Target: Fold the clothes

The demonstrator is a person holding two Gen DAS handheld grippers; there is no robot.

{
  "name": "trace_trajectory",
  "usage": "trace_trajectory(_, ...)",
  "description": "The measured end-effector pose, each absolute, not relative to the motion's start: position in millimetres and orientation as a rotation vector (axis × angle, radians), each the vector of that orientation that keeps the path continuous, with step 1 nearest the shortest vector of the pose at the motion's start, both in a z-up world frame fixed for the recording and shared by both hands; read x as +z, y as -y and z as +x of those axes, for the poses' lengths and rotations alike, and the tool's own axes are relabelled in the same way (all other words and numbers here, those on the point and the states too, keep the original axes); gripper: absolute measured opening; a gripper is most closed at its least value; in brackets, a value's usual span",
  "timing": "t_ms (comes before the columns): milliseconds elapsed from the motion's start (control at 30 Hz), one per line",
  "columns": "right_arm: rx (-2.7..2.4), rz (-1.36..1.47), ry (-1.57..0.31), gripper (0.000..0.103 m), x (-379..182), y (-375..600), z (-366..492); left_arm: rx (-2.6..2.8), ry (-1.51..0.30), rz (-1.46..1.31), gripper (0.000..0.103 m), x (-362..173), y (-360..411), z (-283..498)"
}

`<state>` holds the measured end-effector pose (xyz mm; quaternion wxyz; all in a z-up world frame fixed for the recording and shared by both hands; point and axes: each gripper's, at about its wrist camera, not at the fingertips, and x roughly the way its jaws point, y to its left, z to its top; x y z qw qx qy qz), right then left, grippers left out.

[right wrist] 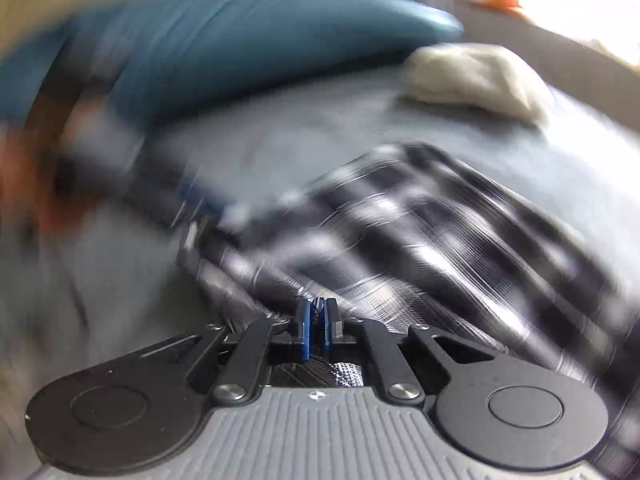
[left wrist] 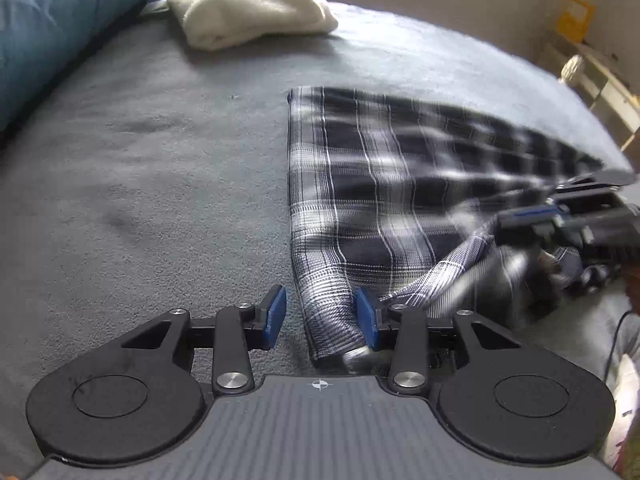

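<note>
A dark blue and white plaid garment point(left wrist: 380, 184) lies spread on the grey-blue bed cover point(left wrist: 140, 160). My left gripper point(left wrist: 322, 318) is open, its blue pads on either side of the garment's near corner. In the left wrist view the right gripper point(left wrist: 532, 224) shows at the right, blurred, with a fold of plaid cloth lifted at it. In the right wrist view, heavily blurred by motion, my right gripper point(right wrist: 319, 326) is shut on an edge of the plaid garment point(right wrist: 440, 224). The left gripper appears there as a dark blur point(right wrist: 160, 188).
A folded cream-white cloth point(left wrist: 248, 8) rests at the far side of the bed, beside a teal pillow point(left wrist: 60, 28). Shelving with a yellow item point(left wrist: 576, 12) stands past the bed's right edge. Open cover lies left of the garment.
</note>
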<state>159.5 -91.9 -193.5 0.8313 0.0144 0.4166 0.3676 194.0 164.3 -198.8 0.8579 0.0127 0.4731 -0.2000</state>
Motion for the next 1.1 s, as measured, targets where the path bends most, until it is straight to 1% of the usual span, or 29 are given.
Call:
trace_trajectory(100, 0.706, 0.296, -0.984, 0.006, -212, 117, 183, -0.411, -0.962, -0.014, 0.039, -192, -172, 194)
trace_trajectory(133, 0.68, 0.341, -1.003, 0.006, -220, 121, 187, -0.405, -0.945, -0.036, 0.038, -188, -175, 193)
trace_trajectory(267, 0.66, 0.401, -1.026, 0.008, -234, 127, 190, -0.52, -0.867, -0.026, 0.04, -169, -170, 184)
trace_trajectory(333, 0.655, 0.421, -1.027, 0.009, -234, 131, 193, -0.583, -0.859, 0.048, 0.041, -168, -156, 178)
trace_trajectory(433, 0.656, 0.423, -1.001, 0.011, -227, 137, 193, -0.639, -0.851, 0.178, 0.041, -174, -131, 169)
trace_trajectory(600, 0.686, 0.336, -0.873, 0.012, -198, 147, 171, -0.667, -0.852, 0.253, 0.04, -184, -122, 164)
trace_trajectory(667, 0.721, 0.306, -0.831, 0.012, -189, 147, 161, -0.676, -0.854, 0.275, 0.036, -188, -120, 162)
trace_trajectory(700, 0.731, 0.285, -0.812, 0.012, -185, 149, 155, -0.681, -0.855, 0.286, 0.031, -190, -119, 161)
trace_trajectory(733, 0.743, 0.273, -0.803, 0.012, -182, 150, 150, -0.684, -0.857, 0.292, 0.03, -192, -118, 160)
trace_trajectory(767, 0.76, 0.266, -0.804, 0.012, -182, 149, 147, -0.685, -0.863, 0.291, 0.029, -192, -120, 160)
trace_trajectory(867, 0.798, 0.215, -0.819, 0.012, -184, 139, 143, -0.674, -0.89, 0.282, 0.023, -197, -125, 163)
trace_trajectory(933, 0.803, 0.126, -0.845, 0.012, -190, 126, 143, -0.654, -0.917, 0.272, 0.016, -202, -129, 166)
trace_trajectory(1000, 0.727, -0.029, -0.87, 0.011, -204, 115, 144, -0.637, -0.942, 0.256, 0.015, -206, -134, 169)
trace_trajectory(1033, 0.703, -0.048, -0.884, 0.008, -210, 115, 145, -0.635, -0.948, 0.236, 0.015, -207, -136, 169)
trace_trajectory(1100, 0.677, -0.041, -0.89, 0.009, -214, 120, 145, -0.63, -0.957, 0.216, 0.015, -208, -139, 171)
